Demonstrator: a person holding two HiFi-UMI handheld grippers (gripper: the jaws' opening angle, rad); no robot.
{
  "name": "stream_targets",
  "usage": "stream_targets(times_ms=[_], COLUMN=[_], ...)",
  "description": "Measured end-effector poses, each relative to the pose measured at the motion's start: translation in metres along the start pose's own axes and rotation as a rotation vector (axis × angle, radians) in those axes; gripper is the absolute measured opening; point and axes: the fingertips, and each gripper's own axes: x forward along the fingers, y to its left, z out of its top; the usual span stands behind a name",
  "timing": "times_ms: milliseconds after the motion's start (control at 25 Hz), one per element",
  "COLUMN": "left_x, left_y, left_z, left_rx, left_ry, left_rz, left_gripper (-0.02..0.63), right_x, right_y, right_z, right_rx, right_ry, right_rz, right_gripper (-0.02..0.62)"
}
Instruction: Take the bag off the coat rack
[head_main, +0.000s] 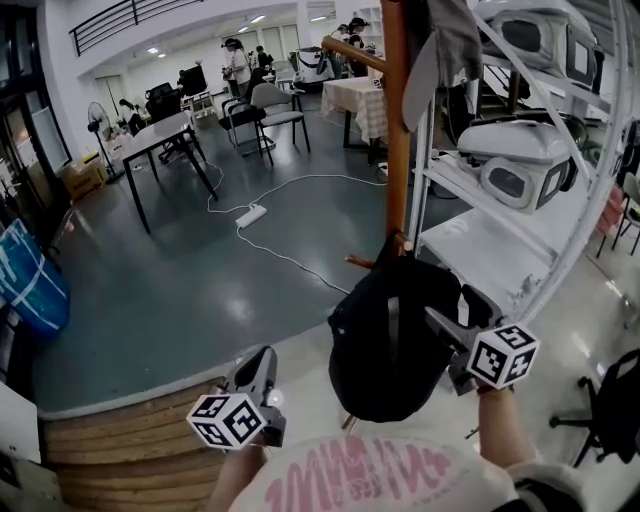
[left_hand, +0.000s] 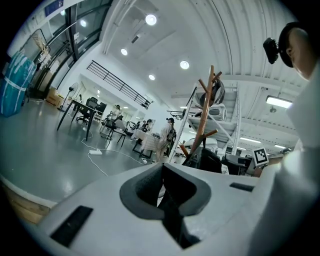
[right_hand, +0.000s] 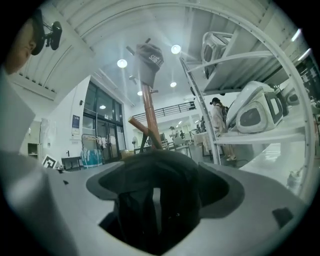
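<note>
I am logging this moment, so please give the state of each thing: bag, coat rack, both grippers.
bag: hanging on the rack's lower peg, not yet off.
coat rack: upright.
right gripper: shut on the bag's black fabric.
left gripper: shut, empty, apart from the bag.

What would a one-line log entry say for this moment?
bag: hanging on coat rack | right gripper: clamped on bag | left gripper: shut, empty, apart from bag

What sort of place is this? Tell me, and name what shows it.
Probably a lab or workshop hall: desks and chairs on an open grey floor, metal shelving holding white machine housings, a power strip trailing across the floor.
</note>
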Motion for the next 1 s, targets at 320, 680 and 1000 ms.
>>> stream_targets(times_ms=[320,680,1000], left_x=[0.024,0.035,0.044], left_y=[-0.004,0.003,-0.004], left_z=[0.005,0.000,-0.006], left_rx=[-0.001,-0.014,-0.012], left_ry=[0.012,0.030,0.054], left_rz=[-0.033,-0.019,-0.030], left_gripper=[0.003,0.003,0.003], right_x=[0.002,0.025,0.041], right_y=[-0.033,-0.040,-0.025], right_z=[0.015,-0.025,-0.042], right_rx=[-0.029,0.112,0.096], right_ry=[-0.013,0.093,0.152], right_rz=[-0.094,0.000,0.057], right_gripper=[0.469,0.500,0.499])
